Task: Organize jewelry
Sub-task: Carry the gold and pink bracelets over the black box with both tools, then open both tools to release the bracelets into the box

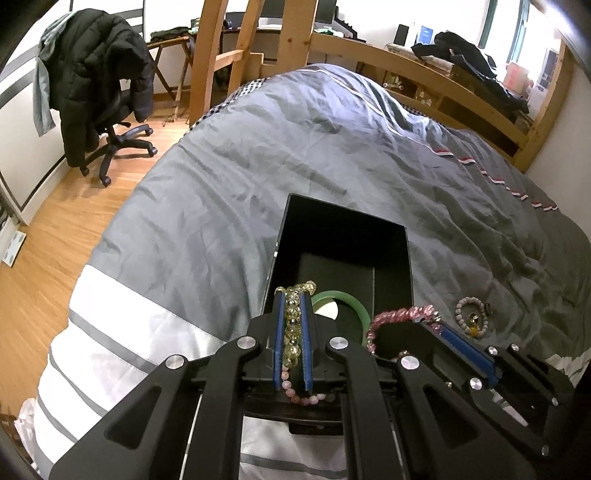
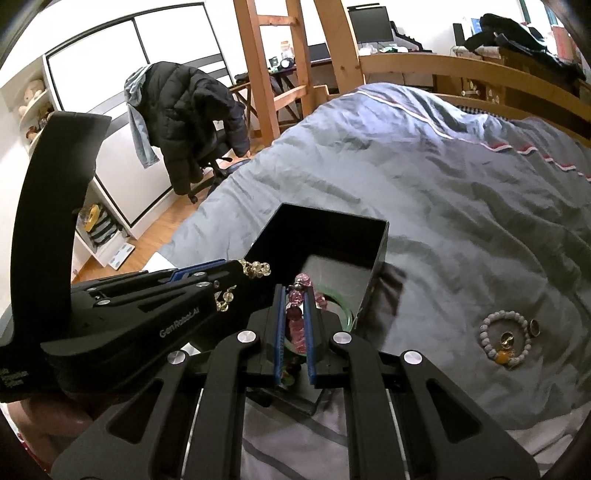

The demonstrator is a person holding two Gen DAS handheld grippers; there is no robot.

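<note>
Yellow beads (image 1: 292,325) are sitting pinched in the left hand-held gripper (image 1: 293,295), pink beads (image 2: 296,317) in the right hand-held gripper (image 2: 295,291); both are hanging over the black box (image 1: 391,258) just ahead, so letting go slowly is best.

Grey duvet (image 1: 295,147) covers the bed, rumpled, with white bands at its near edge and a red-and-white stripe along its right side. Black puffer jacket (image 1: 99,74) draped over an office chair (image 1: 122,140) on the wood floor (image 1: 55,236) off the bed's left edge. Wooden ladder posts (image 1: 291,33) rise at the bed's far end; dark clothing (image 1: 469,55) heaped on the wooden frame (image 1: 406,62) at the far right corner.
</note>
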